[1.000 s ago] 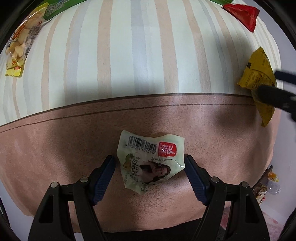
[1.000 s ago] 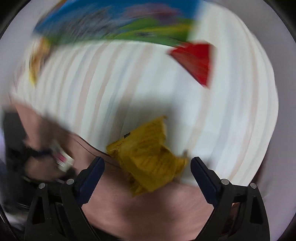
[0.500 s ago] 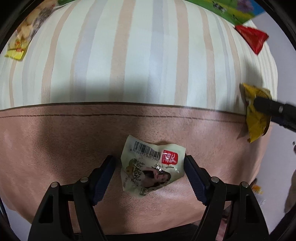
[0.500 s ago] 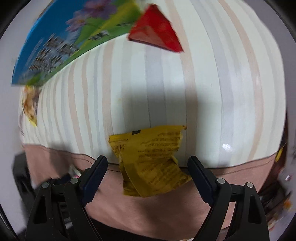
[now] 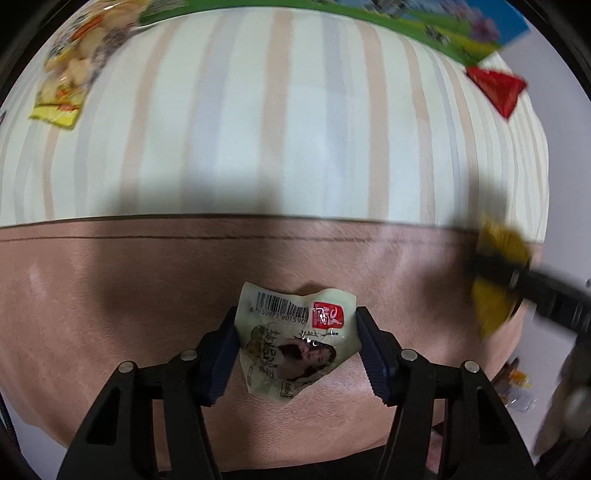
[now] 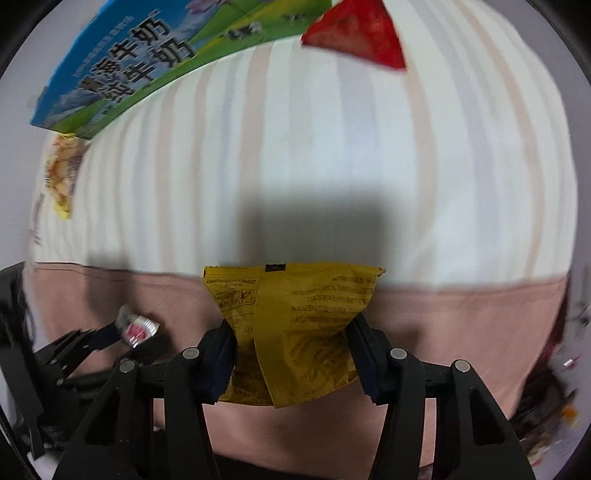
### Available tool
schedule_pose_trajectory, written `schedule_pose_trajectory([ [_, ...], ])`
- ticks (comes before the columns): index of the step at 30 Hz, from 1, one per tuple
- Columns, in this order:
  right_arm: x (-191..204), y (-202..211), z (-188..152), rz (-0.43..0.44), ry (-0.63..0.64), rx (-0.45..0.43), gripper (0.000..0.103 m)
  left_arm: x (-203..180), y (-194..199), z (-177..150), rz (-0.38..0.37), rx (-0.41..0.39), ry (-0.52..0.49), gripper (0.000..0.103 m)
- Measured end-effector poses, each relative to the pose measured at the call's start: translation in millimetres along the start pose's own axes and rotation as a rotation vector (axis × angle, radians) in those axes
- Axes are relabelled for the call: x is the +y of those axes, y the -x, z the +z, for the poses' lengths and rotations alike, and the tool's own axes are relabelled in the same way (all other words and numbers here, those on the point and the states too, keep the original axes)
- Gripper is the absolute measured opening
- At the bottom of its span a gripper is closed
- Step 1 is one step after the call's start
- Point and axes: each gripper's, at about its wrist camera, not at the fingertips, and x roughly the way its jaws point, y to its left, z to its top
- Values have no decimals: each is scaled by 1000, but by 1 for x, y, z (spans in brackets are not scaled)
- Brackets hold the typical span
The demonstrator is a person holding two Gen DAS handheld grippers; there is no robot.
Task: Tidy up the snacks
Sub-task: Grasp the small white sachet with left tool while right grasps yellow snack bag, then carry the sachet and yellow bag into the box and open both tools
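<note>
Both of my tongs had just been closing on snacks at the near edge of the bed. My left gripper (image 5: 295, 347) had narrowed onto the pale green packet (image 5: 295, 339), its pads touching both crumpled edges as it lay on the pink band of the bedspread (image 5: 110, 277). My right gripper (image 6: 291, 354) pinched the yellow packet (image 6: 295, 325), which straddled the seam between the pink band and the striped sheet (image 6: 295, 147). A red packet (image 6: 354, 33), a blue-and-green box (image 6: 147, 62) and a bag of pale snacks (image 5: 70, 85) waited at the far side. I judged a clean lift needed firm, even pressure on the thin foil, then a straight rise, since the crinkled edges could slip free.
</note>
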Motion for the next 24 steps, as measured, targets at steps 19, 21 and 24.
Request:
schedule_pose_trajectory([
  [19,49,-11,-24,2,52,-28,56,0,22,29,-15,-50,16,57],
  [21,55,4,-19,34,55,-53,56,-9,41,36,-56,-73,3,57],
  [24,58,46,-3,80,74,-119,56,-22,78,53,-88,-141,-24,57],
])
